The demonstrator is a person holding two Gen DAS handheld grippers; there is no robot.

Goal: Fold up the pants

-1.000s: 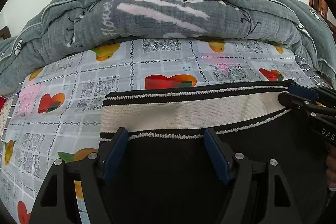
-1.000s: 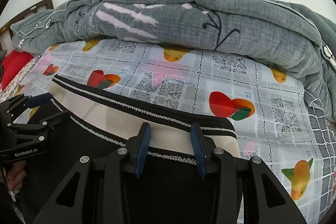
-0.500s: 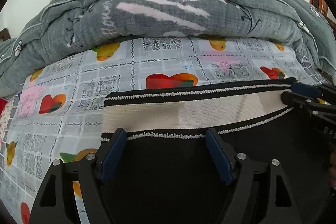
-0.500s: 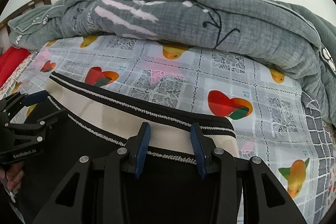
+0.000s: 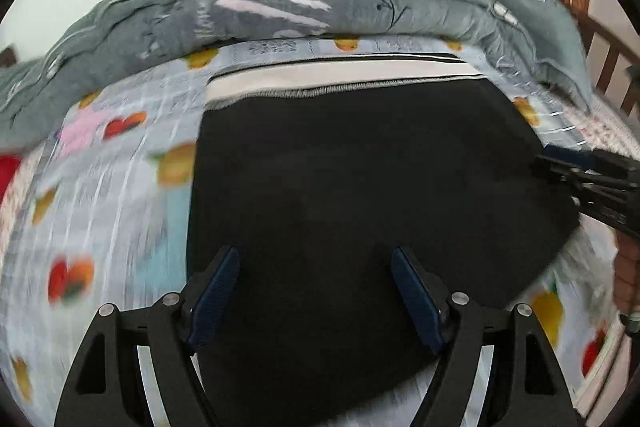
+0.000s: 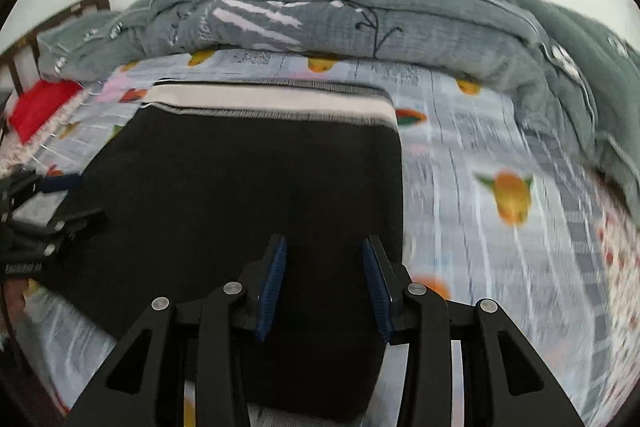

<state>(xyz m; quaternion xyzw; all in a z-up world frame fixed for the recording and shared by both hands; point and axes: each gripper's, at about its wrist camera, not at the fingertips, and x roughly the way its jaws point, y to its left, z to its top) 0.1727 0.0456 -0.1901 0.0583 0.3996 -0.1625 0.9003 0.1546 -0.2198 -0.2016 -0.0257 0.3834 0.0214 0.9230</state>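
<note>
The left tongs [image 5: 314, 291] stand spread wide, their blue pads [image 5: 214, 293] clear of one another with only black cloth showing in the gap below; no fold of fabric is caught between them. The right tongs [image 6: 324, 281] stand partly spread, narrower than the left, and their pads [image 6: 272, 283] likewise close on nothing, the black cloth showing beneath the gap.

Under and just ahead of both tongs lie the black pants [image 5: 360, 167], spread flat on the bed. Their left edge runs just outside the left tongs' left finger, and their right edge just outside the right tongs' right finger. In the left wrist view the right tongs enter from the right border, over the pants' right edge; in the right wrist view the left tongs sit at the left border over the opposite edge. Part of a hand [image 5: 628, 279] shows below the right tongs there.

Farther ahead of the tongs, the pants end in a cream waistband [image 5: 344, 75] edged with black stripes, lying straight across the bed.

Around the pants the bedsheet [image 6: 480, 155] shows a grey-white check with printed fruit and red hearts, smeared by blur. Beyond the waistband a grey quilt [image 6: 360, 11] is heaped across the far side of the bed. A red cloth [image 6: 40, 103] lies far off to the left of the right tongs, and wooden bed rails [image 5: 608, 63] stand far right of the left tongs.
</note>
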